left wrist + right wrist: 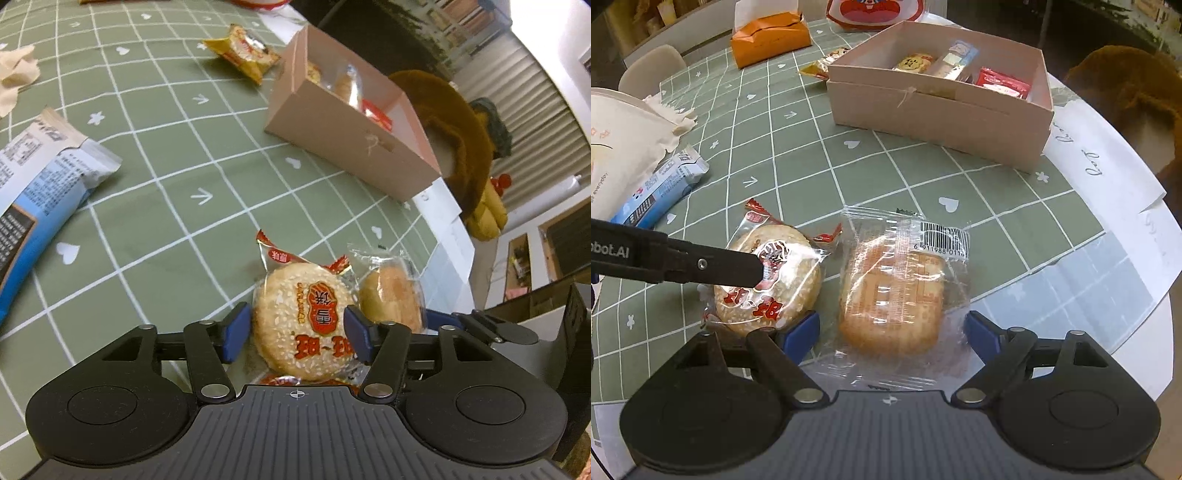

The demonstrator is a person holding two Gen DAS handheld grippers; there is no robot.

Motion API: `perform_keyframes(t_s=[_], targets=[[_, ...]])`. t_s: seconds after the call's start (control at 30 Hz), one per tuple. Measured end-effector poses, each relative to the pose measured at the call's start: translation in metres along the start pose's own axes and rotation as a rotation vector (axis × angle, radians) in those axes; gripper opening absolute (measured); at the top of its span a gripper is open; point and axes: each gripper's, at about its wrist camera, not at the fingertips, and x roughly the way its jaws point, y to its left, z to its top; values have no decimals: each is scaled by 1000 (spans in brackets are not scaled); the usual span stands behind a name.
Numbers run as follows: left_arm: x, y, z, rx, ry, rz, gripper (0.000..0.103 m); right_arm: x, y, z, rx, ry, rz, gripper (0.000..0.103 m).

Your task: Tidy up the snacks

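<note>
A green grid-printed cloth is covering the surface (pixel 923 177), with the pink cardboard box (pixel 938 110) sitting at upper right of the right wrist view. The left hand-held gripper (pixel 293 332) is standing wide around the sesame cake (pixel 304 325) at lower centre, pads beside it but not visibly pressing, while the right hand-held gripper (pixel 892 334) is gaping around the clear-wrapped pastry (pixel 894 288) without gripping. Both snacks are looking light, crumbly and slippery in crinkly film, so gentle holds across their round edges seem best.
</note>
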Motion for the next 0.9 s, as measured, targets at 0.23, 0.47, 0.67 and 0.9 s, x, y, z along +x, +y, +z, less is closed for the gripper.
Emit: perform_keyframes(t_s=[0.23,0.47,0.67,0.9], targets=[[5,-21,0,110,8,124,52,0,3,-1,-23,3,-16,87],[8,-26,-4,123,-15,146,49,-1,2,-3,-44,4,-24,87],[-3,-10,-6,29,-55,83,32,-11,-4,-3,-57,-16,-43,87],[-13,-14,-7,51,-77,72,18,-16,-12,9,-70,-57,-62,87]])
